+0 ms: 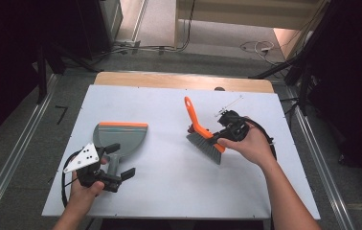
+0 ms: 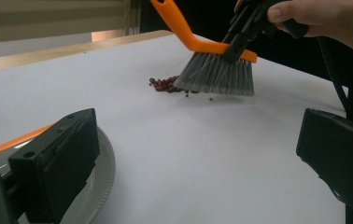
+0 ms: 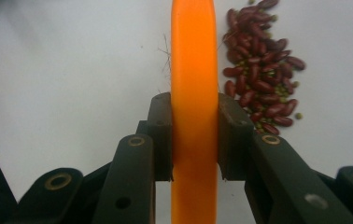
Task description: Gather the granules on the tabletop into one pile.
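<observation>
Black jaws of the right gripper (image 3: 194, 140) pinch the orange back of the brush (image 3: 193, 70) from both sides, pads pressed flat against it, and a pile of red beans (image 3: 258, 79) with a few small green ones mixed in lies on the white table (image 3: 62, 70) just beside the brush. From the high view the brush (image 1: 203, 136) sits right of the table's middle, handle pointing away from the person, bristles down and close to the surface. Over on the left, the left gripper (image 1: 117, 165) has its jaws spread wide at the handle of the grey dustpan (image 1: 121, 139) with the orange strip, not pinching anything that I can see; the pan lies flat, well apart from the beans. My reading is that the sweeping step is in hand: the brush is set beside the pile, the pan not yet brought over. Next, the pan needs gripping and moving near the beans, lip toward them, and the brush must drag low and slowly so the beans don't scatter. No brand, label or writing can be read anywhere.
</observation>
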Demonstrator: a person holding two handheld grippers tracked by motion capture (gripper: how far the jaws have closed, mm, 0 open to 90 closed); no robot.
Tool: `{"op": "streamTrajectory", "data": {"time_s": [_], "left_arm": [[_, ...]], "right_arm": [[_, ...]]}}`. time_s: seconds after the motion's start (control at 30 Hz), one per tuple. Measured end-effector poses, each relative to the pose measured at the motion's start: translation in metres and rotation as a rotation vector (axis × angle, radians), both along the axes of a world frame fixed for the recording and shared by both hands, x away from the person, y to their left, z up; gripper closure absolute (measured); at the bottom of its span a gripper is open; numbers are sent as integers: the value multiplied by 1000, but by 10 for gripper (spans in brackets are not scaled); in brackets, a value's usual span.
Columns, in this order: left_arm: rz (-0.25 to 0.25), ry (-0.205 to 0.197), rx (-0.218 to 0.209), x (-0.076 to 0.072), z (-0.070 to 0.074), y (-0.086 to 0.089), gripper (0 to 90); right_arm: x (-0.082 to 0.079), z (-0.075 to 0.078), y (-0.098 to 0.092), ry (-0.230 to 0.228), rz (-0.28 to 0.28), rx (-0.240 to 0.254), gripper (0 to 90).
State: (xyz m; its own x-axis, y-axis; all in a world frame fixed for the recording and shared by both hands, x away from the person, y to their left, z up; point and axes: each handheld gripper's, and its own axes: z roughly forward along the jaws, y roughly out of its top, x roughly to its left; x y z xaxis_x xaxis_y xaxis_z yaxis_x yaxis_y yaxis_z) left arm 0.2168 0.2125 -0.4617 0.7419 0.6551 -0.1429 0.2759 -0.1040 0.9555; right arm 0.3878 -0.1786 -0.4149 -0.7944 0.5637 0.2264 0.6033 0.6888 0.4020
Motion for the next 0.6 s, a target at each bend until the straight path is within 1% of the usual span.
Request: {"op": "streamTrajectory", "data": {"time_s": [0.03,0.07,0.17,0.33,0.5,0.6], "left_arm": [[-1,0,1,0,0,0,0],[-1,-1,2,0,0,0,0],[2,-1,1,0,0,2,0],[5,0,-3,-1,0,4,0],[6,-1,-2,-1,0,4,0],[5,0,-2,-1,0,3,0]], "right_arm": [[2,-3,3,3,12,-6,688],[2,-5,6,18,8,-9,688],[8,-12,13,46,26,-25,688],[19,-14,11,58,-8,-25,688],[24,-9,5,16,-69,-43,688],[22,-4,-2,11,-84,-13,688]]}}
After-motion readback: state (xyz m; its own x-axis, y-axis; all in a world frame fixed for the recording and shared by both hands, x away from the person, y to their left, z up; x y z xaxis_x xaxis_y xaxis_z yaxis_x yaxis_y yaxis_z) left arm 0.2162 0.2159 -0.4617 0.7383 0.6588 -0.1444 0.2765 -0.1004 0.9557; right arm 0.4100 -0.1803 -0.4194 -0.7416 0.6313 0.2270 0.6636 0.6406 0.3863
